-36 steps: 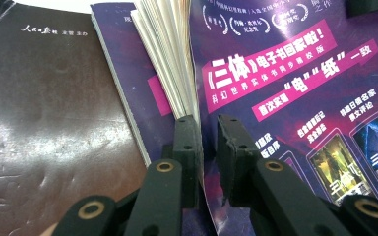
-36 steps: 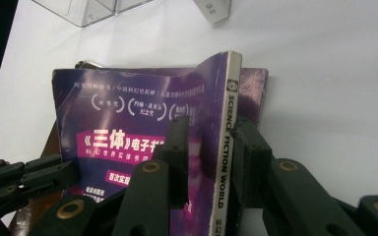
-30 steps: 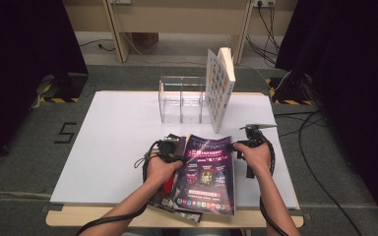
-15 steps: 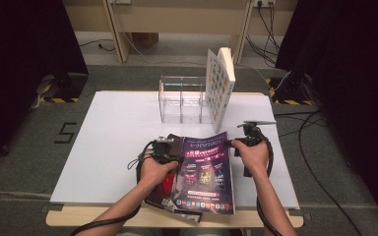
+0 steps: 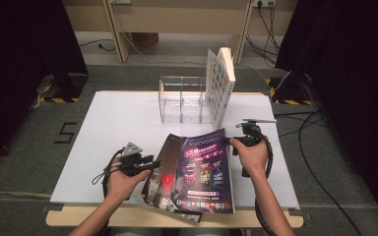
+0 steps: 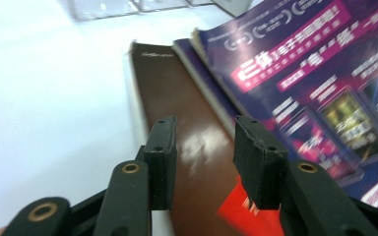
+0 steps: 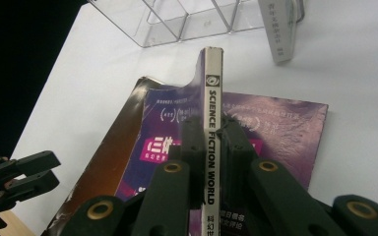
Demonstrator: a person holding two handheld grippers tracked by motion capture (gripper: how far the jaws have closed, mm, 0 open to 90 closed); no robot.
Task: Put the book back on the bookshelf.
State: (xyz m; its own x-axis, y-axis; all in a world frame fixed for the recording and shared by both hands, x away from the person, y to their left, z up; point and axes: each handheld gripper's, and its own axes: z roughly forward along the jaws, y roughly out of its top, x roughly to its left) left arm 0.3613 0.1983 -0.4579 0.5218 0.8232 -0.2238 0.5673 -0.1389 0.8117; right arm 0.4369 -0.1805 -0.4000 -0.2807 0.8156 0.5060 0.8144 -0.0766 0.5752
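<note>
Fingers of your left gripper (image 5: pixel 150 164): parted, nothing between pads, jaws just been opening; brown-covered book (image 6: pixel 187 123) lies flat directly beyond tips, purple cover to right of them. Fingers of your right gripper (image 7: pixel 211 130): narrow, clamped on spine of purple magazine (image 5: pixel 204 169), lifted on edge above a similar magazine (image 7: pixel 285 128) lying flat below the pads. Clear rack (image 5: pixel 184 98) well ahead, one white book (image 5: pixel 220 83) standing at its right end. Step judged: carrying lifted magazine to rack. Next move: keep spine grip firm, raise upright, align with free slot; keep left gripper clear.
</note>
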